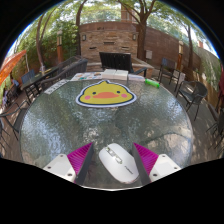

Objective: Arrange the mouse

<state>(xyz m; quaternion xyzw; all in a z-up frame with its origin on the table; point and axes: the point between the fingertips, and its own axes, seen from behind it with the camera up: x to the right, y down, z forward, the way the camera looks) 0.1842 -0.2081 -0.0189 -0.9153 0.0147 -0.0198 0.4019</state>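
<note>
So the mouse (119, 160) is sitting right between my gripper (111, 158) fingers at the near edge of the glass table (60, 125), white, lying flat on the glass with its long axis running a bit diagonal. I can't honestly tell if I've got contact on it yet. The 2 pink pads (80, 158) are spread wide and there's a visible gap on each side of the mouse, so I'd call the gripper open, with the mouse just standing between the fingers on its own support, not pinched.

As for progress, my read is we're early on. The yellow duck mousepad (106, 95) is out near the middle of the table, well ahead of the fingers, and nothing's on it. If that's where the mouse is meant to go (that's my guess from the task, nothing confirms it), then the whole carry is left: close on the mouse, lift, move it forward, set it down.

Further back there's a laptop (115, 62) and a small green thing (152, 83) off to its right, both well apart from the mouse
</note>
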